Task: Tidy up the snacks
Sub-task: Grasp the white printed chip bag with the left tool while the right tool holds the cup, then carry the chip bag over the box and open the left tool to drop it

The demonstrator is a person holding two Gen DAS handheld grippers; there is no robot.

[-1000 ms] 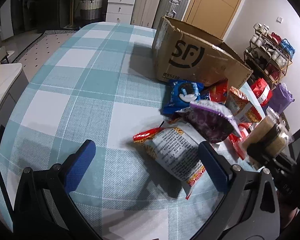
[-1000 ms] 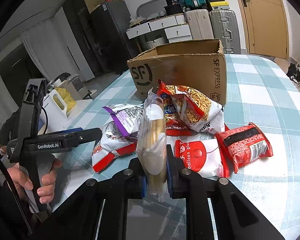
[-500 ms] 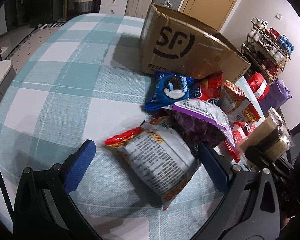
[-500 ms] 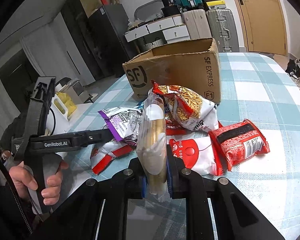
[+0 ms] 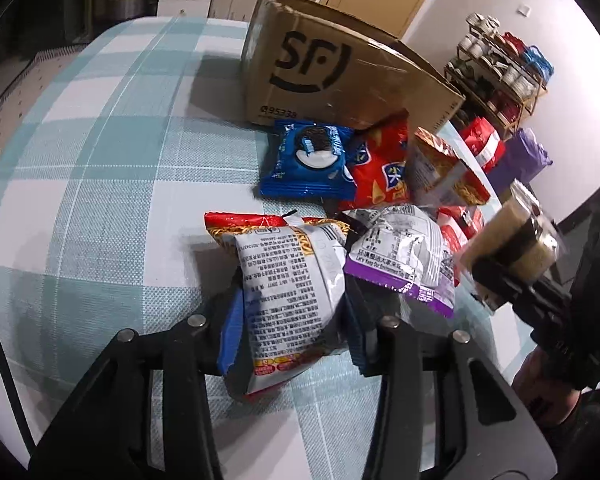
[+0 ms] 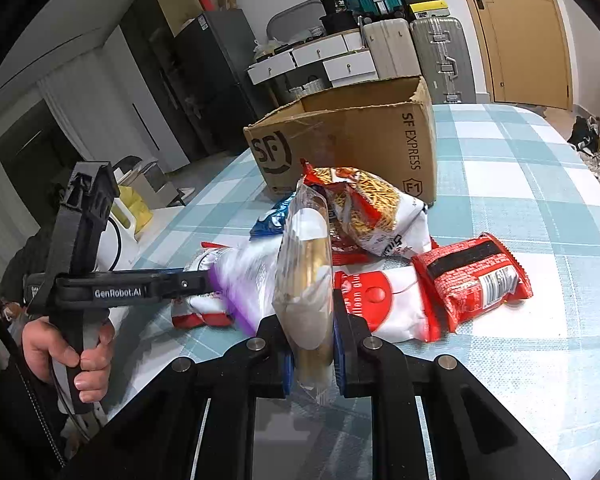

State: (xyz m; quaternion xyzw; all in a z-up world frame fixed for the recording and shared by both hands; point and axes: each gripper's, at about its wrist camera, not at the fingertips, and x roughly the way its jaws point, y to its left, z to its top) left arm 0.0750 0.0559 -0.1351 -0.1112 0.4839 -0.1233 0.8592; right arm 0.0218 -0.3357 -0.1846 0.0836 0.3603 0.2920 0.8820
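Observation:
My left gripper (image 5: 292, 320) is shut on a white snack bag with red ends (image 5: 288, 272), which lies print side up on the checked tablecloth (image 5: 100, 160). Both blue pads press its sides. A purple-edged bag (image 5: 400, 256) leans against it on the right. Behind lie a blue cookie pack (image 5: 310, 160) and a red bag (image 5: 380, 168), in front of the open cardboard box (image 5: 340, 68). My right gripper (image 6: 310, 356) is shut on a clear-wrapped pack of pale cakes (image 6: 306, 276), held upright above the pile. The left gripper (image 6: 196, 280) shows at the left of the right wrist view.
More snacks lie near the box (image 6: 352, 140): a noodle snack bag (image 6: 372, 208), a white-and-red bag (image 6: 380, 304) and a red packet (image 6: 472, 276). A hand (image 6: 80, 356) grips the left tool's handle. A shoe rack (image 5: 500, 68) stands past the table's right edge.
The left gripper moved forward over the white bag and closed on it. The purple-edged bag shifted to the right. The right gripper kept still with its pack.

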